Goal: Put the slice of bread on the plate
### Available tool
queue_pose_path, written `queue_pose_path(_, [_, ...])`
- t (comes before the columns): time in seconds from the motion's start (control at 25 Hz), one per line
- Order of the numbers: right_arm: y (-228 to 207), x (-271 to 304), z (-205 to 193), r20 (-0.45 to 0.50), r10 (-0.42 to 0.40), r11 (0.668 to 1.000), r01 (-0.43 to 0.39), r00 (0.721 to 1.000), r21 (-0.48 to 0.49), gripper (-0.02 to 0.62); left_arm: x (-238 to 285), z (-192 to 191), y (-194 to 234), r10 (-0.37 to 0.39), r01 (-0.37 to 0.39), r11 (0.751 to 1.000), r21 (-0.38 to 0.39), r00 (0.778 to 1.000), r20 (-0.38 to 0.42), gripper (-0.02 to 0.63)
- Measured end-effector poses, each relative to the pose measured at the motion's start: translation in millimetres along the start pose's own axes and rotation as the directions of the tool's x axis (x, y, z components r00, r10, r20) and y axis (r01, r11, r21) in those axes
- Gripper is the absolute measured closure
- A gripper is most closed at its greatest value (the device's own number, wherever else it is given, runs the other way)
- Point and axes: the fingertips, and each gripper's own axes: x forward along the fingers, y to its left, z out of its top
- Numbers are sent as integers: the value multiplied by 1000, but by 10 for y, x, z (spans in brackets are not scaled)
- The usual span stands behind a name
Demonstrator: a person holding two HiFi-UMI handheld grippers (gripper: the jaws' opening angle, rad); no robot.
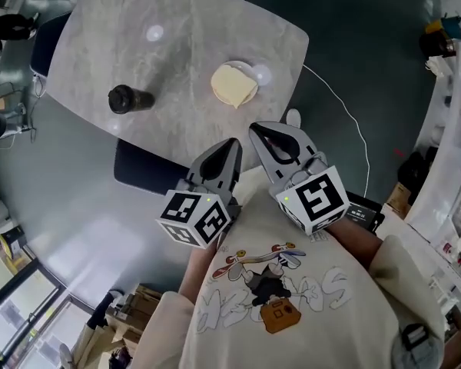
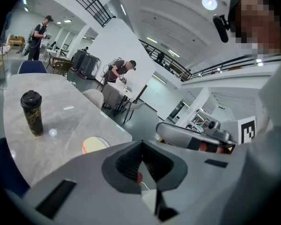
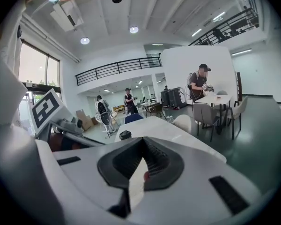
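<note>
A pale slice of bread [image 1: 233,85] lies on a small white plate [image 1: 247,67] near the right edge of the grey marble table [image 1: 177,29]. In the left gripper view the plate [image 2: 94,144] shows just beyond my jaws. My left gripper [image 1: 232,143] and right gripper [image 1: 255,129] are held side by side close to the person's chest, off the table's near edge and short of the plate. Both are shut with nothing between the jaws. The left gripper [image 2: 141,144] sees the right one [image 2: 196,136] beside it; the right gripper [image 3: 143,139] points over the table.
A black lidded cup [image 1: 129,98] stands on the table's left part, also seen as the cup [image 2: 32,112]. A dark blue chair [image 1: 142,169] sits tucked under the near edge. A white cable [image 1: 346,114] runs over the floor at right. Other people and tables fill the background.
</note>
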Motion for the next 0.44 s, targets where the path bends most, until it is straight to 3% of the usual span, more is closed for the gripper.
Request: queue_pose_path(0.44, [-4, -46, -90, 20, -38, 999, 37, 999, 35, 591, -8, -77, 25, -34, 34, 999, 13, 999, -8, 595])
